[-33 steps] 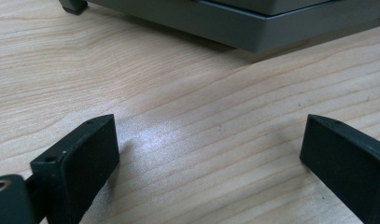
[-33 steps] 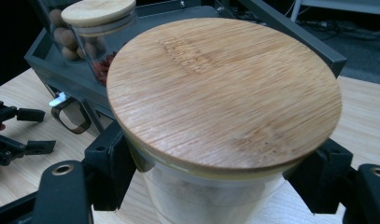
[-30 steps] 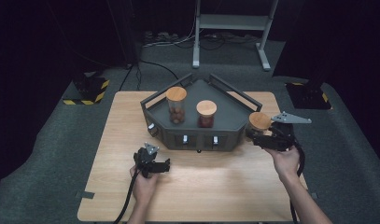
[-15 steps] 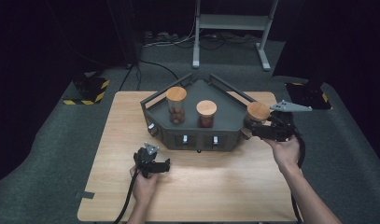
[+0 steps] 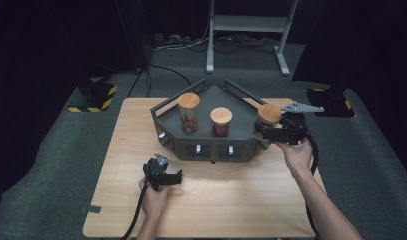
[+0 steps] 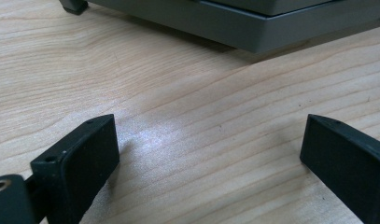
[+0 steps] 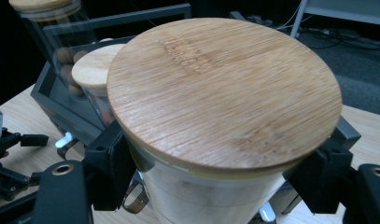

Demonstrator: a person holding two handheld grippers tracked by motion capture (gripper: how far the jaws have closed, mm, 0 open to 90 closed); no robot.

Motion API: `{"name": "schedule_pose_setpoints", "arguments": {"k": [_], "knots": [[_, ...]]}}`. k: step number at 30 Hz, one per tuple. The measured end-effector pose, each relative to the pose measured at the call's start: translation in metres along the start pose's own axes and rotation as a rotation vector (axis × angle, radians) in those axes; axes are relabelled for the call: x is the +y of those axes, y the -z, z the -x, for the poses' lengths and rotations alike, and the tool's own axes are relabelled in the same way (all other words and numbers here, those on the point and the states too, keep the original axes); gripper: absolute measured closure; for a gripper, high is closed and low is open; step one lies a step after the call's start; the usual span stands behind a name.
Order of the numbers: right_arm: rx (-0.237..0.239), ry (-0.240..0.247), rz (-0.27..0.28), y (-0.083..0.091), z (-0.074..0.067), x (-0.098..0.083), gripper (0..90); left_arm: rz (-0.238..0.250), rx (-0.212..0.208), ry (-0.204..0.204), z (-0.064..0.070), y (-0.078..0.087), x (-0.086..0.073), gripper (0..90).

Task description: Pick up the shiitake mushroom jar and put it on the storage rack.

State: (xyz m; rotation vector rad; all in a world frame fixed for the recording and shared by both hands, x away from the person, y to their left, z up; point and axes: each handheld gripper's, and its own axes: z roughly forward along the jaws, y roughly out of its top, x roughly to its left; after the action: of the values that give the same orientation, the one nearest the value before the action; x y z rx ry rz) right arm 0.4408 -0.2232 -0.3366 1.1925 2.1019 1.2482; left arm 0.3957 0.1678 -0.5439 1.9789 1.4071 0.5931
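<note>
the jar with the bamboo lid [image 7: 223, 93] sits clamped in the right gripper [image 5: 269, 131], the two black jaws pressing on the glass wall just under the lid, one on each side. seen from above, this jar [image 5: 269, 114] hangs at the right corner of the grey tray [image 5: 211, 146], over its rim or just outside it; i cannot tell which, and its base is hidden. the person's right hand [image 5: 296, 152] holds the gripper from the near side, and the grey three-cornered plate [image 5: 302, 107] sticks out on top, pointing away from the tray. inside the tray stand two more jars with wooden lids: a tall jar [image 5: 188, 112] toward the tray's left, with round brown pieces showing through the glass, and a short jar [image 5: 221, 122] near the tray's middle with something reddish in it. both are well apart from the held jar. in front of the tray's left half, near its front wall, the left gripper [image 5: 166, 176] rests low over the wooden table [image 5: 241, 200] in the person's left hand [image 5: 155, 197]. its jaws stand wide apart with only bare wood grain between them and grasp nothing; the tray's front edge [image 6: 253, 28] lies just ahead of them. a black cable [image 5: 136, 215] trails from this gripper back toward the near table edge.
</note>
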Motion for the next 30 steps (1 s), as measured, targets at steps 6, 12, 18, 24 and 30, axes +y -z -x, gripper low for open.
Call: {"name": "schedule_pose_setpoints", "arguments": {"k": [6,12,18,24,30], "knots": [[-0.001,0.010,0.006,-0.005,-0.003,0.007,25.3,0.000,0.000,0.000,0.000,0.000,0.000,4.3],[-0.011,0.009,0.008,-0.013,-0.003,0.012,25.3,0.000,0.000,0.000,0.000,0.000,0.000,4.3],[-0.025,0.001,0.003,-0.019,-0.002,0.011,25.3,0.000,-0.002,0.000,0.000,0.000,0.000,4.3],[-0.035,0.004,-0.005,-0.027,-0.004,0.011,25.3,0.000,-0.003,0.000,0.000,0.000,0.000,4.3],[-0.049,0.000,-0.017,-0.040,-0.002,0.012,25.2,0.000,-0.003,0.000,-0.001,0.000,0.000,4.4]]}}
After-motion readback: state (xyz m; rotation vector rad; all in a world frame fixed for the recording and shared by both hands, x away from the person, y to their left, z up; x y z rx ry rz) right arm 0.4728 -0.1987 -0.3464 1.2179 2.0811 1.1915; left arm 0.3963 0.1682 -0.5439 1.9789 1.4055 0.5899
